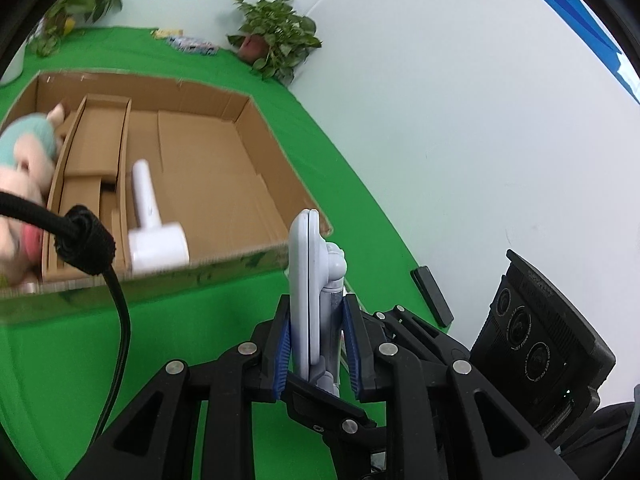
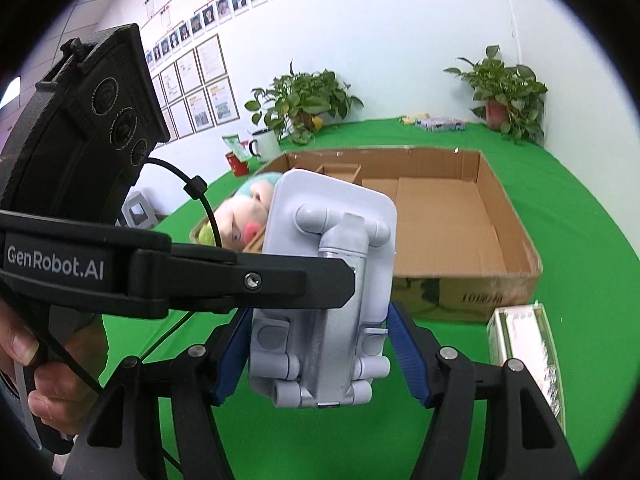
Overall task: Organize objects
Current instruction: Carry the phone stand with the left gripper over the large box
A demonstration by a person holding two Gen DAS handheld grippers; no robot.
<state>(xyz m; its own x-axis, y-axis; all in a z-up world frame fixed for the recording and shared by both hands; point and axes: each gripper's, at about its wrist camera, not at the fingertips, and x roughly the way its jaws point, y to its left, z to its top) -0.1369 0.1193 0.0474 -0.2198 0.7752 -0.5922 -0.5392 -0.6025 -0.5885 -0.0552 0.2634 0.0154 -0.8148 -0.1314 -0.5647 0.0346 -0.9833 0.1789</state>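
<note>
Nearest the cameras, the left gripper (image 1: 318, 340) is clamped edge-on across a white folding phone stand (image 1: 308, 280), its blue pads pressed against both faces, tilted down over the green tablecloth (image 1: 192, 344). The right gripper (image 2: 320, 352) brackets the same stand's lower hinged part from the sides; the left pad is tight against it, while the right blue pad (image 2: 408, 356) shows a sliver of gap, so a firm grip cannot be confirmed. A hand (image 2: 36, 368) grasps the left gripper's handle at the left edge of the right wrist view. Bare green cloth lies between the stand and the cardboard box (image 1: 248, 260), whose near wall stands ahead. Inside, a white hair dryer (image 1: 152, 224) and a plush doll (image 1: 24, 168) lie at the left; the right half is open. A potted plant (image 1: 276, 44) stands at the far wall.
</note>
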